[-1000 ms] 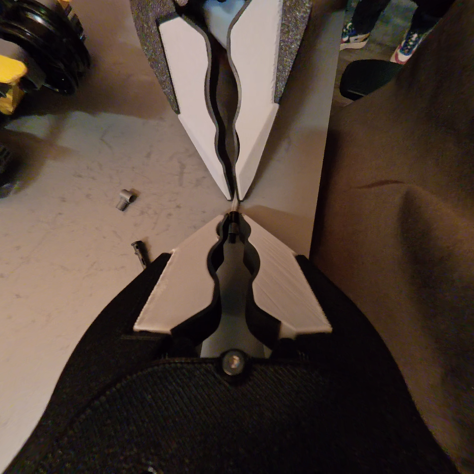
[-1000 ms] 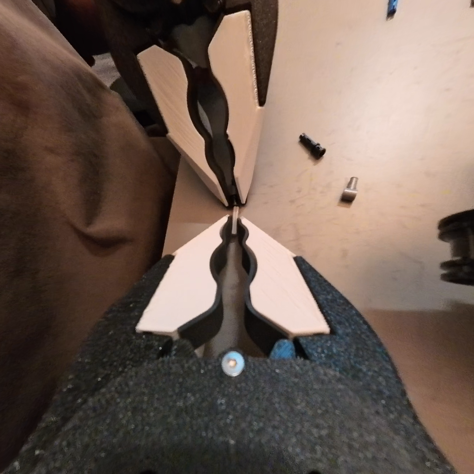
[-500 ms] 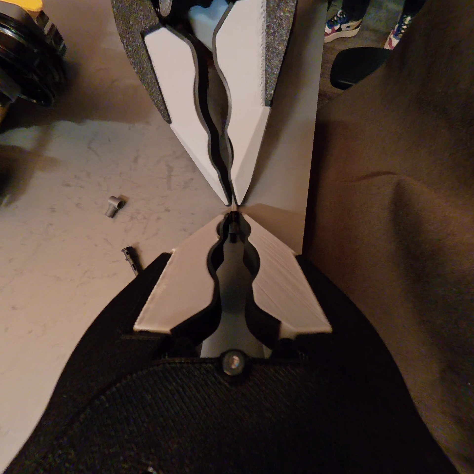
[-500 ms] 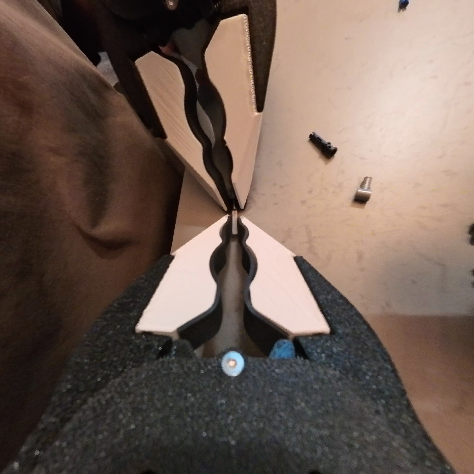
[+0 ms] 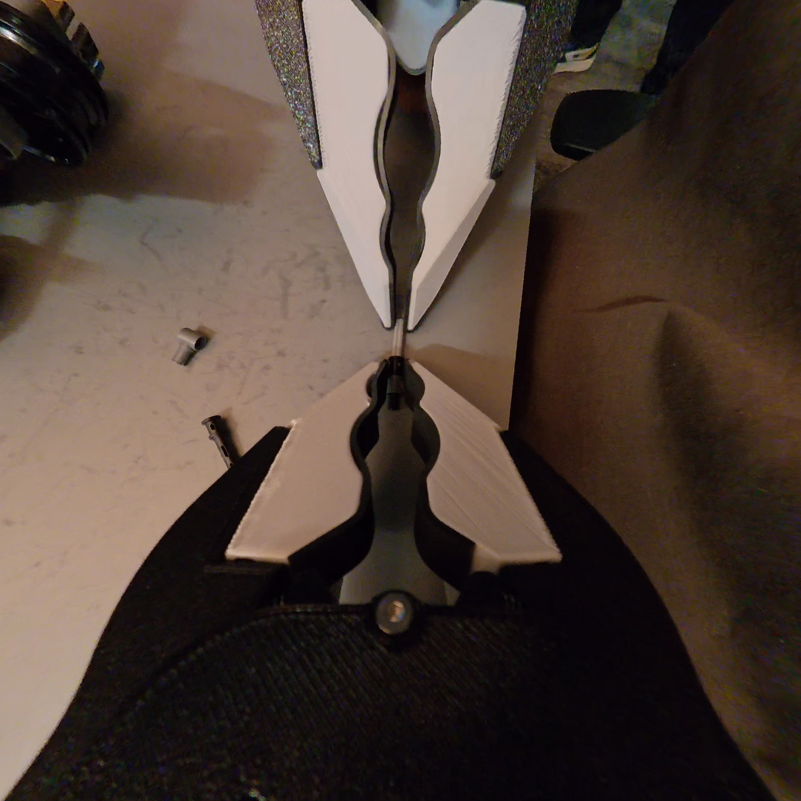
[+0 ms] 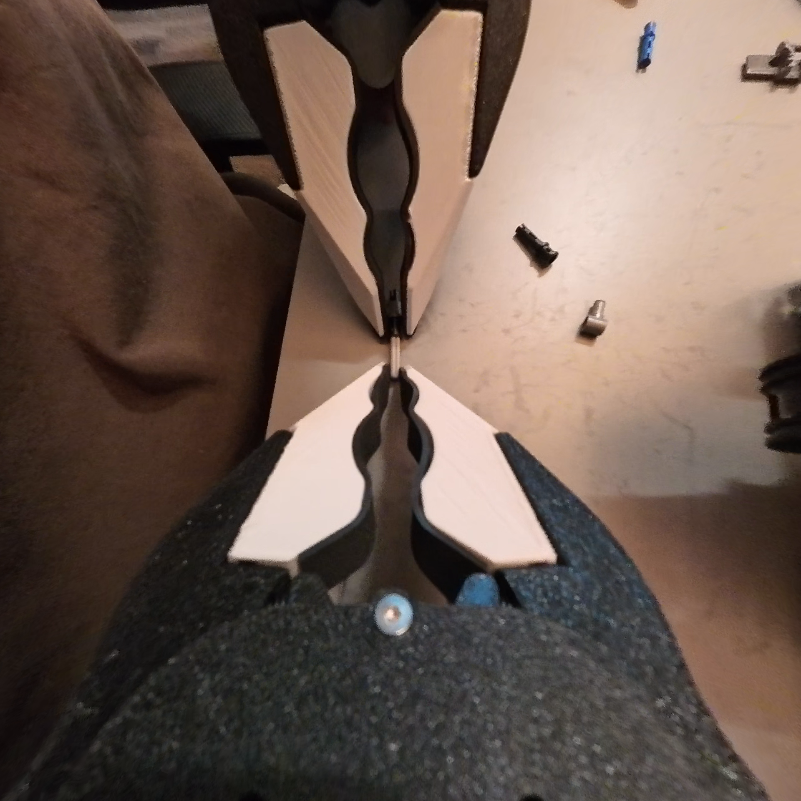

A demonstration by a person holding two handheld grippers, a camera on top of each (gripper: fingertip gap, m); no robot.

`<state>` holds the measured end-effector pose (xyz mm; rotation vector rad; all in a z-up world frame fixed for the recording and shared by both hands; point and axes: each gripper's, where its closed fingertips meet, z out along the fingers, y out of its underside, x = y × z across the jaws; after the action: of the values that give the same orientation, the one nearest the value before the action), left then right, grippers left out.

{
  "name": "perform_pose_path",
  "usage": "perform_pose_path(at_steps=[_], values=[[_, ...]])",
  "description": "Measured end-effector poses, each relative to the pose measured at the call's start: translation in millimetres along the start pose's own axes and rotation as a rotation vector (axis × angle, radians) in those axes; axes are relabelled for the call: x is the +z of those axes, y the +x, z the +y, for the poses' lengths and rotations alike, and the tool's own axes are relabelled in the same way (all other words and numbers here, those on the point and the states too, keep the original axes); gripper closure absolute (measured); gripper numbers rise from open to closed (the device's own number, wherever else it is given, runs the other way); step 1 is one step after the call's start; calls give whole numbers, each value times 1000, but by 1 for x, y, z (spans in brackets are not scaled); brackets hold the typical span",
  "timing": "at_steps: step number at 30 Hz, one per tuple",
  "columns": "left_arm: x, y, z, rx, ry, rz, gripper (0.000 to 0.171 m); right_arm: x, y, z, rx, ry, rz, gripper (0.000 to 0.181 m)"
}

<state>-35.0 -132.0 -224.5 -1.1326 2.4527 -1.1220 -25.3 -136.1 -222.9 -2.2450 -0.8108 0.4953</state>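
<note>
A pale, scuffed tabletop [image 5: 130,433] is seen under warm dim light, bordered on one side by brown fabric [image 5: 650,390]; shoes and a dark floor are glimpsed past the table edge in the left wrist view. A small black pin [image 5: 395,381] is pinched at the tips of the left gripper [image 5: 395,368], and a thin light-grey rod [image 5: 398,336] is pinched at the tips of the right gripper [image 6: 393,372]. The two grippers are pointed tip to tip above the table edge, rod end meeting pin end; both sets of jaws are closed narrow on their parts. A grey elbow piece [image 5: 189,345], a loose black pin [image 5: 219,440] and a black wheel [image 5: 39,99] are left on the table nearby. A blue pin [image 6: 646,38] is seen farther off.
</note>
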Motion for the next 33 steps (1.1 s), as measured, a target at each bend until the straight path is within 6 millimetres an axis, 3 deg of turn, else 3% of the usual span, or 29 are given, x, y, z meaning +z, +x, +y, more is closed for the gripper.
perform_pose_path(at_steps=[23, 27, 33], values=[[0, 0, 0, 20, 1, -15, 168, 6, 0, -7, 33, -44, 6, 178], [0, -1, 0, 24, 1, -31, 168, 5, 1, -7, 23, -28, 46, 166], [-7, -9, 1, -22, 25, -68, 167, -8, 25, -11, 82, 50, 182, 154]])
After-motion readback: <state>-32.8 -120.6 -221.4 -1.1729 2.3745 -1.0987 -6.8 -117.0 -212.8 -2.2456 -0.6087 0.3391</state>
